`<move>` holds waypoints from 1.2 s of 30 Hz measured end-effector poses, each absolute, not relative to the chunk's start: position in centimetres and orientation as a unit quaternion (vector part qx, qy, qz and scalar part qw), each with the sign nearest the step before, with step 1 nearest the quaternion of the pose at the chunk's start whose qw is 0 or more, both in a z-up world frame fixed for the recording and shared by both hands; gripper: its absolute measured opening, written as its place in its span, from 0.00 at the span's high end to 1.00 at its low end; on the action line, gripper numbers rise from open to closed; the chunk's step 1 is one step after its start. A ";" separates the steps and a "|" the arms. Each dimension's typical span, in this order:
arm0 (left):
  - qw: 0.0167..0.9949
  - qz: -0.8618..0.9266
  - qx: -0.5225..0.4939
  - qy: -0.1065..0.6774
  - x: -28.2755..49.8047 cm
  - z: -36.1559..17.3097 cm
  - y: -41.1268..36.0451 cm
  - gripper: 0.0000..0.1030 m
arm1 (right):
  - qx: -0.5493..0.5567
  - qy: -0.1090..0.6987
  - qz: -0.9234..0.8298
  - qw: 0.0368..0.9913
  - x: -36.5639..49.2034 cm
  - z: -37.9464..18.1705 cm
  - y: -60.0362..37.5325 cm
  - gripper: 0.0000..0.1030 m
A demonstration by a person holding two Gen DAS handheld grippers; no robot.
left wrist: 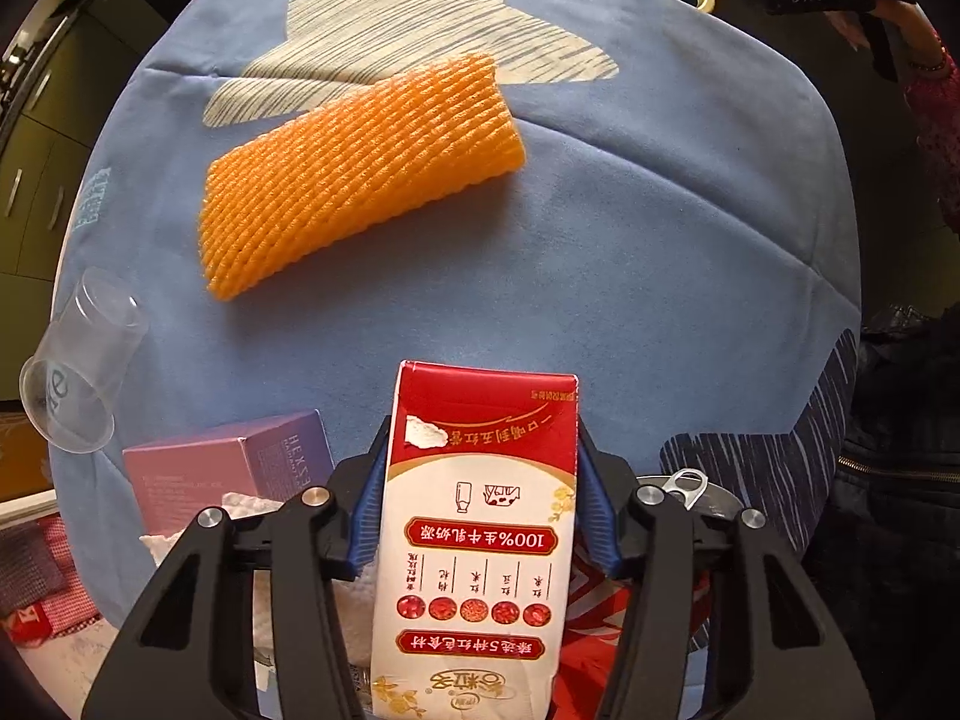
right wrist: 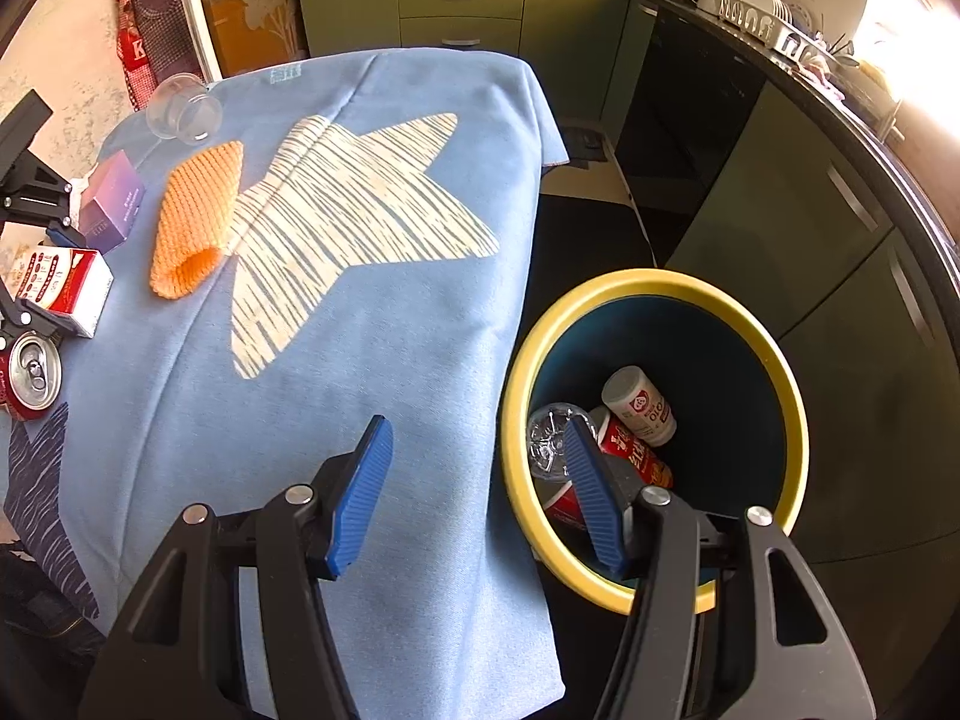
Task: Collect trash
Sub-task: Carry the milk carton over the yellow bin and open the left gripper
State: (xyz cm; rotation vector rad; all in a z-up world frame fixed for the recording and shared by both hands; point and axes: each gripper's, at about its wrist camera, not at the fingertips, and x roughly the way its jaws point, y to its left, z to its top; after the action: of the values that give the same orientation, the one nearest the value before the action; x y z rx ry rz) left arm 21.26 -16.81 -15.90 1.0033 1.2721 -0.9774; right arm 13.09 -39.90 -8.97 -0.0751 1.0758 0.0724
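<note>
My left gripper [left wrist: 483, 450] is shut on a red and white milk carton [left wrist: 480, 516], also in the right wrist view [right wrist: 63, 288], at the table's near-left side. An orange foam net [left wrist: 354, 174] lies on the blue cloth [left wrist: 630, 276] beyond it. My right gripper [right wrist: 474, 456] is open and empty, above the table's edge and the yellow-rimmed bin [right wrist: 516, 384]. The bin holds a white bottle [right wrist: 639, 405], a red cup [right wrist: 636, 456] and a clear plastic cup [right wrist: 546, 438].
A clear plastic cup [left wrist: 84, 360] lies on its side at the cloth's left edge. A purple box [left wrist: 234, 468] and a red soda can [right wrist: 27, 375] sit by the left gripper. Kitchen cabinets [right wrist: 462, 6] stand behind the table.
</note>
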 end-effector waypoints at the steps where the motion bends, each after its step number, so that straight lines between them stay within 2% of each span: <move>1: 0.586 -0.418 0.431 0.545 21.3 -15.9 -16.8 0.49 | -0.035 0.511 0.035 0.858 13.1 -8.9 -39.9 0.45; 7: 0.603 -0.408 0.425 0.537 22.3 -15.0 -17.2 0.50 | -0.031 0.507 0.036 0.861 12.8 -8.7 -39.9 0.45; 19: 0.646 -0.411 0.418 0.489 20.9 -9.9 -20.1 0.50 | -0.008 0.485 0.018 0.874 10.1 -7.6 -41.8 0.45; 25: 0.649 -0.438 0.421 0.458 16.6 -8.1 -25.5 0.50 | 0.016 0.474 -0.029 0.880 6.8 -7.6 -45.1 0.45; 36: 0.631 -0.521 0.391 0.422 14.0 -7.1 -43.1 0.50 | 0.092 0.466 -0.123 0.871 -1.0 -9.0 -53.1 0.45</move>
State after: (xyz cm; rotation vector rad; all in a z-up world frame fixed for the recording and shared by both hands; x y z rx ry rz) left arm 14.04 -43.07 -7.13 0.8944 0.9666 -1.1934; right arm -0.97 -53.06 -9.02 0.1926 0.9745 -0.2562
